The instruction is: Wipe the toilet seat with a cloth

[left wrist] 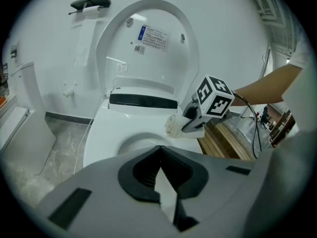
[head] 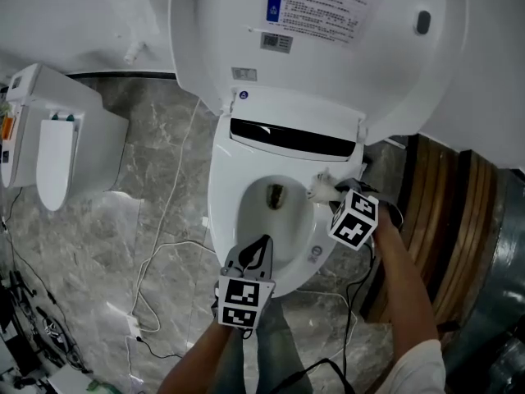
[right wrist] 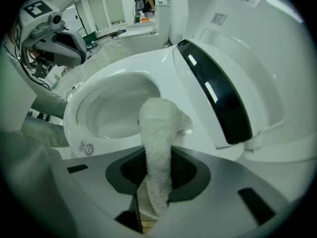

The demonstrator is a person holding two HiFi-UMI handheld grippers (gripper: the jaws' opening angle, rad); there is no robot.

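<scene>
Far left of the head view there's a second toilet [head: 51,142] on the marble floor [head: 156,179]; a white cable [head: 168,220] trails down the floor from the upper middle toward the lower left.

Lower centre is the left gripper [head: 262,243]; in its own view the jaws are pressed together with nothing between them [left wrist: 159,152]; it sits over the front edge of the seat [head: 223,195], and I can't tell if it touches.

The seat rings the bowl [head: 275,208] in the middle of the frame; the lid [head: 320,48] stands up behind it at the top, label facing out; a dark strip [head: 291,140] runs across just below the lid hinge.

Right of the bowl opening, on the back right part of the seat, is the cloth [head: 322,189]; the right gripper [head: 335,195] has it clamped, pointing pretty much straight down. In the right gripper view the cloth [right wrist: 158,128] runs up the centre from between the jaws, and its free end folds over onto the seat [right wrist: 171,73] by the bowl's rim; looks like it's touching. The left gripper view shows the same thing at centre right, the cloth [left wrist: 173,124] bunched under the right gripper [left wrist: 184,126].

Far right of the head view: wooden slats [head: 439,212] beside the toilet.
</scene>
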